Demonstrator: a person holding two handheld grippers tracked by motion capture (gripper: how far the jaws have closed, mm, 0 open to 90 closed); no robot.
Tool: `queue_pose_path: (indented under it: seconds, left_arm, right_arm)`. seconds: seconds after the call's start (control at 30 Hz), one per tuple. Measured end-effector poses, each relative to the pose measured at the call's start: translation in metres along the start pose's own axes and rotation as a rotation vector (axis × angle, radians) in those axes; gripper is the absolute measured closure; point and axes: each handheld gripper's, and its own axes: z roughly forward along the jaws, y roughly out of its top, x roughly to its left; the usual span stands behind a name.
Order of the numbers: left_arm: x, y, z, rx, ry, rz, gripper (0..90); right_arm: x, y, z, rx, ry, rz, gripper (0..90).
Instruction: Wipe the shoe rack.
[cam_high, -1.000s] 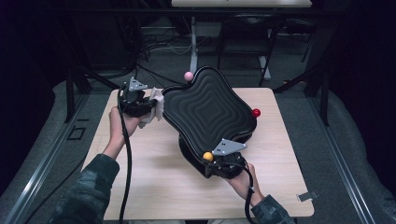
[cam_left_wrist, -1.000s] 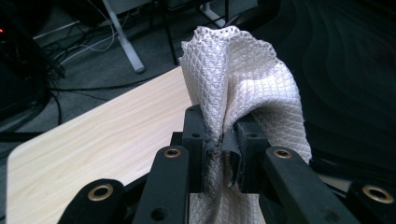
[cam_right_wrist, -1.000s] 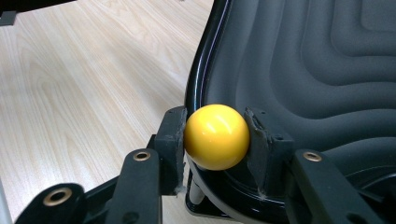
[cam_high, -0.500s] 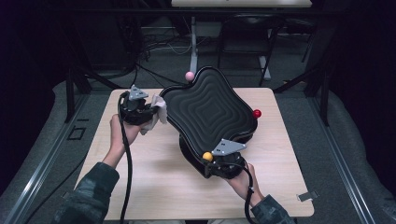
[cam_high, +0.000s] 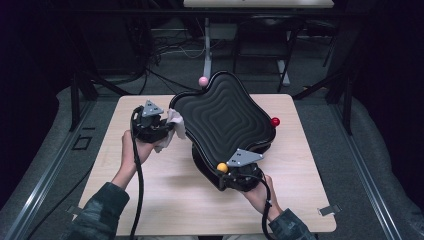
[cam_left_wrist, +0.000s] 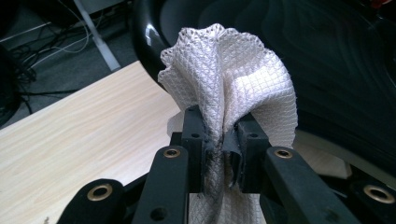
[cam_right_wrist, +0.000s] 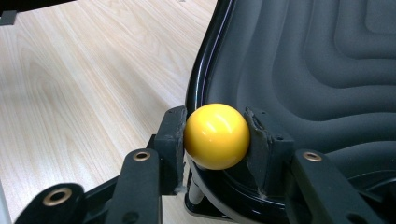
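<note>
A black wavy-edged board (cam_high: 222, 117) with ridged rubber top stands tilted on the wooden table (cam_high: 165, 200), with ball knobs at its corners. My left gripper (cam_high: 167, 131) is shut on a bunched white waffle cloth (cam_left_wrist: 233, 93), which sits against the board's left rim (cam_left_wrist: 154, 32). In the high view that white cloth (cam_high: 175, 125) touches the board's edge. My right gripper (cam_right_wrist: 217, 137) is shut on the yellow ball knob (cam_right_wrist: 216, 135) at the board's near corner, also seen as the yellow knob (cam_high: 222, 167) from above.
A pink knob (cam_high: 203, 81) marks the board's far corner and a red knob (cam_high: 275, 121) its right corner. Black stands and cables lie on the floor beyond the table. Bare wood stretches left and in front of the board.
My left gripper with the cloth has slid right and slightly down, from beside the board's left corner onto its rim. The right gripper and the board have stayed put.
</note>
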Motion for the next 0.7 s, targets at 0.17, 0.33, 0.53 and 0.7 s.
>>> queue_pose_path:
  seconds: [0.17, 0.33, 0.53, 0.7]
  left_arm:
    - [-0.008, -0.003, 0.002, 0.008, -0.017, 0.015, 77.2]
    - [-0.015, -0.007, 0.003, 0.008, -0.042, 0.021, 77.2]
    - [-0.029, -0.012, 0.007, 0.007, -0.069, 0.042, 77.2]
    - [-0.035, -0.014, 0.009, 0.005, -0.091, 0.042, 77.1]
  right_arm:
    - [0.000, 0.000, 0.000, 0.007, -0.002, -0.002, 59.6]
    - [0.000, 0.000, 0.000, 0.001, 0.001, -0.003, 59.6]
    - [0.000, 0.000, 0.000, 0.003, -0.003, -0.005, 59.6]
    - [0.000, 0.000, 0.000, 0.012, 0.001, -0.005, 59.6]
